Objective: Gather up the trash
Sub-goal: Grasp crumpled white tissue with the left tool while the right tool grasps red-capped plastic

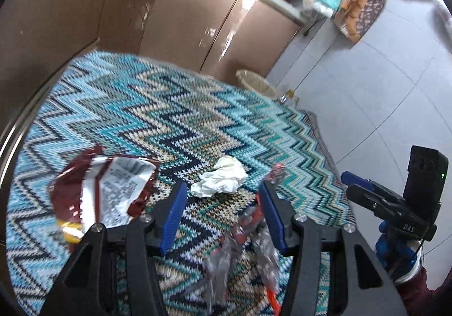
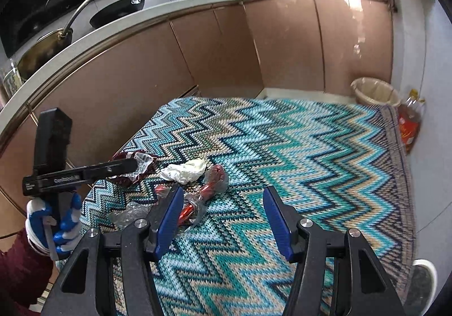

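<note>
Three pieces of trash lie on a zigzag blue rug (image 1: 141,107): a dark red snack bag (image 1: 101,189), a crumpled white tissue (image 1: 220,179) and a clear and red plastic wrapper (image 1: 245,242). My left gripper (image 1: 223,191) is open just above the rug, the wrapper lying between its fingers. In the right wrist view the bag (image 2: 135,167), tissue (image 2: 185,169) and wrapper (image 2: 203,191) lie left of my right gripper (image 2: 220,194), which is open and empty above the rug (image 2: 310,146). A lined beige trash bin (image 2: 375,91) stands at the rug's far right corner.
Brown kitchen cabinets (image 2: 197,61) run along the rug's far side under a counter with pans. An oil bottle (image 2: 409,121) stands beside the bin. The bin also shows in the left wrist view (image 1: 257,83). Grey tile floor (image 1: 367,90) lies to the right, with bags at the back.
</note>
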`<control>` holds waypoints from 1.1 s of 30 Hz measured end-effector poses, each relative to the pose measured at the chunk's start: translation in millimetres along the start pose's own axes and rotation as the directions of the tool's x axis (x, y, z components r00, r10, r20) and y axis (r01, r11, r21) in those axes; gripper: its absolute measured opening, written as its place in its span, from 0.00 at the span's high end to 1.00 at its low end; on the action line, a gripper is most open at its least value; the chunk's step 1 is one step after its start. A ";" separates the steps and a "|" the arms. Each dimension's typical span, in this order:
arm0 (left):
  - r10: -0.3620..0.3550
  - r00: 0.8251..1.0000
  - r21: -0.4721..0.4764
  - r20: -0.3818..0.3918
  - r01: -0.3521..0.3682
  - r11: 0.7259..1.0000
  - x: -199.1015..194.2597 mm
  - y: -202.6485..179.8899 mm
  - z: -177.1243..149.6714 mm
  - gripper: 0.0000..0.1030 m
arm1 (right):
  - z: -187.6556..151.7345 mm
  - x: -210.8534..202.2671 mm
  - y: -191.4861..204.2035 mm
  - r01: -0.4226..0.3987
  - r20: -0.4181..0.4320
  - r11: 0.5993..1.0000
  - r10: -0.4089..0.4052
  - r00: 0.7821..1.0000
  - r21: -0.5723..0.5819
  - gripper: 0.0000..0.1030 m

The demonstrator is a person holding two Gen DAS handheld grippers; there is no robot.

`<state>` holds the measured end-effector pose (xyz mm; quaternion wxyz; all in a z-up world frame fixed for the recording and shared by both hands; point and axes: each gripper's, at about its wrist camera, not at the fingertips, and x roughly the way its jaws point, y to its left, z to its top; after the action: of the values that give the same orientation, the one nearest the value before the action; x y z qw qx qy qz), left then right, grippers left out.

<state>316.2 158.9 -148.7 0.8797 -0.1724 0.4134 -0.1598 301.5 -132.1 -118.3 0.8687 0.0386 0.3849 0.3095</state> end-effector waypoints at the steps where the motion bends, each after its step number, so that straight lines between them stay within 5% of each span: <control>1: 0.007 1.000 0.001 -0.012 -0.007 1.000 6.6 0.0 0.3 0.51 | 0.6 7.9 -2.4 -0.014 -0.010 1.000 0.014 1.000 0.011 0.46; 13: 0.028 0.993 -0.006 -0.118 -0.029 1.000 56.9 3.6 8.8 0.51 | 8.2 80.1 -19.8 -0.113 -0.086 0.989 0.122 0.989 0.098 0.50; 20: 0.011 0.989 -0.031 -0.151 -0.016 0.999 69.4 13.1 5.6 0.73 | 6.4 102.9 -24.4 -0.140 -0.120 0.984 0.153 0.981 0.115 0.66; 24: -0.007 0.989 -0.050 -0.148 -0.001 0.999 68.9 17.7 5.4 0.84 | 4.4 105.9 -24.3 -0.148 -0.121 0.983 0.160 0.980 0.107 0.85; 33: -0.013 0.996 -0.050 -0.086 0.008 0.999 49.3 6.5 6.5 0.89 | -5.0 65.4 -20.9 -0.120 -0.081 0.989 0.127 0.989 0.085 0.89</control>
<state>352.1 144.9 -180.8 0.8555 -0.1892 0.4541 -0.1615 342.2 -112.7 -170.3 0.8282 0.0837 0.4309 0.3485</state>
